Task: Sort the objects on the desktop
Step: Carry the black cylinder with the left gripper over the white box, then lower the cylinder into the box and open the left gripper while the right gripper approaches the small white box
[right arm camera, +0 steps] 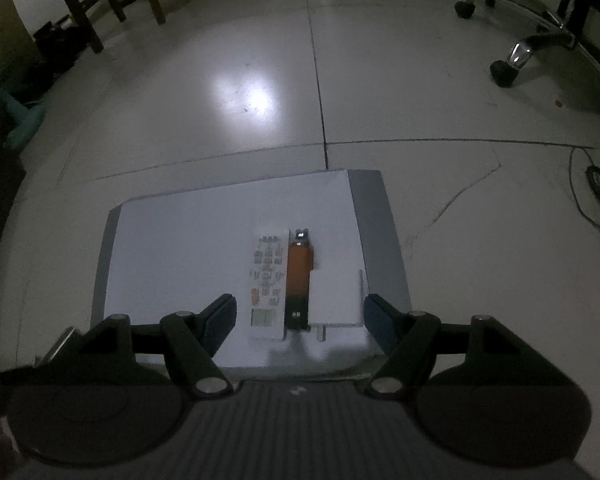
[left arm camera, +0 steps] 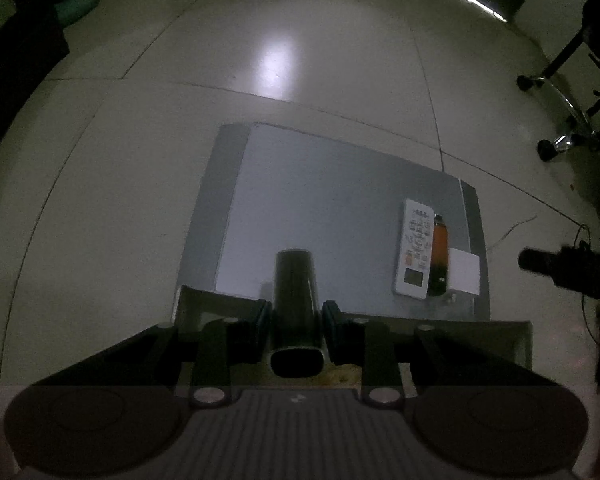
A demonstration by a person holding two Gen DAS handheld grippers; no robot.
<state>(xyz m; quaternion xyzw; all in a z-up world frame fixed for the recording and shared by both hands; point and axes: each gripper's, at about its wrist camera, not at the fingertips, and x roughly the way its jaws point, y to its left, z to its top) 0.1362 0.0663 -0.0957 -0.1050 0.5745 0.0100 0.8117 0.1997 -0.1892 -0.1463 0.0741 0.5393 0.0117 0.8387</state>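
Left tool point(left arm camera: 296, 314) is clamped on a dark tube-shaped case point(left arm camera: 295, 300), held over the near edge of the counter point(left arm camera: 320, 184); right tool point(right arm camera: 300, 312) is spread wide and empty, hovering over the counter's near right part. Three items already sit in a tight row at the counter's right side: white remote point(right arm camera: 267, 282), orange-and-black stick-like device point(right arm camera: 299, 280) touching it, white charger block point(right arm camera: 336, 296) just beside. Likely mostly done, with the held case left to place; no clear container visible, only a box-like edge under the left tool.
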